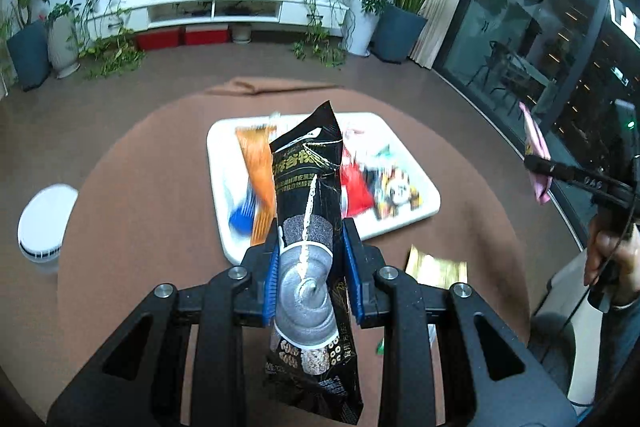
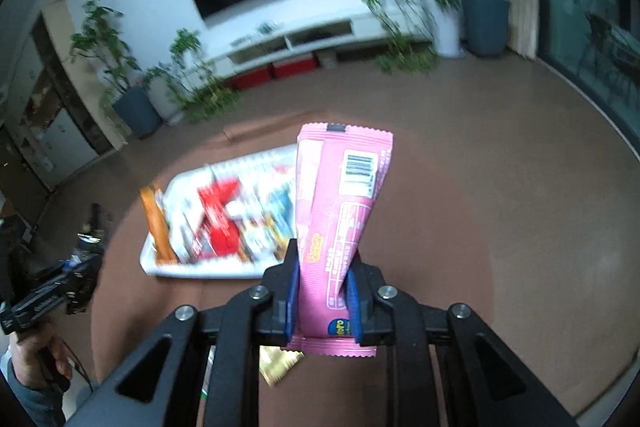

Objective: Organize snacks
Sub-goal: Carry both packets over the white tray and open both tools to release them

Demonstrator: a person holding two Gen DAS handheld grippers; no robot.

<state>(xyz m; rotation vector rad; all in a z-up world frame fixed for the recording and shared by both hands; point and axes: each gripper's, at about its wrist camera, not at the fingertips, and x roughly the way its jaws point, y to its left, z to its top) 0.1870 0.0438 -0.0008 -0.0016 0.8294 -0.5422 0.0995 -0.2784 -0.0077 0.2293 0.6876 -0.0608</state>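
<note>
Tray [image 1: 416, 215] lay ahead of both; left hand-held gripper [image 1: 308, 259] clamped black packet [image 1: 308, 187], right hand-held gripper [image 2: 322, 291] pink packet [image 2: 340, 195], upright.

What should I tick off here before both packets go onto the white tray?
1. Left tongs clamped on the black packet: ok.
2. Right tongs clamped on the pink packet: ok.
3. Both packets lifted off the brown tablecloth: ok.
4. White tray within view ahead: ok.
5. Free space in the tray: cannot tell, as snacks crowd it and the picture is blurred.
6. Gold packet left loose on the cloth: not ok, not yet sorted.
</note>
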